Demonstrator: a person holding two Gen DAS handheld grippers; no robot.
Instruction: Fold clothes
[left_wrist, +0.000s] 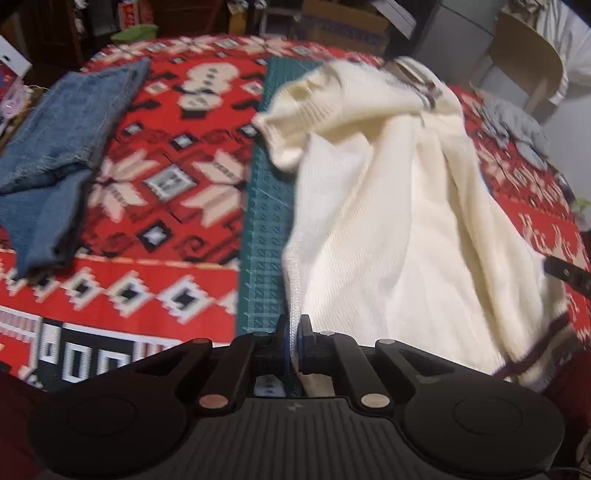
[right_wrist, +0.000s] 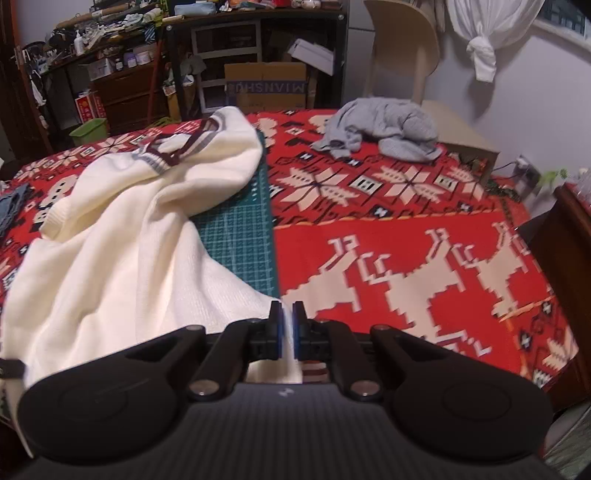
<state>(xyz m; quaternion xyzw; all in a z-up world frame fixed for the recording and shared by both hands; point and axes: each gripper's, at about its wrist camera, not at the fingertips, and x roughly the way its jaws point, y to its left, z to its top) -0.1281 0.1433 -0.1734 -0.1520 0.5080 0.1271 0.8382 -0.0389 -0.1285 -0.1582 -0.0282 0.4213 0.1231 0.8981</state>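
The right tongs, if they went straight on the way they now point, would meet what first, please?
Probably the green mat just ahead, then red blanket. The right tongs are already shut on the cream sweater hem; depth is uncertain.

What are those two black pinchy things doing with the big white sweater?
A person is folding clothes with a gripper in each hand. The left gripper and the right gripper are each pinching an edge of the cream sweater, which is draped over the red patterned blanket. Blue jeans lie folded, and a grey garment lies crumpled.
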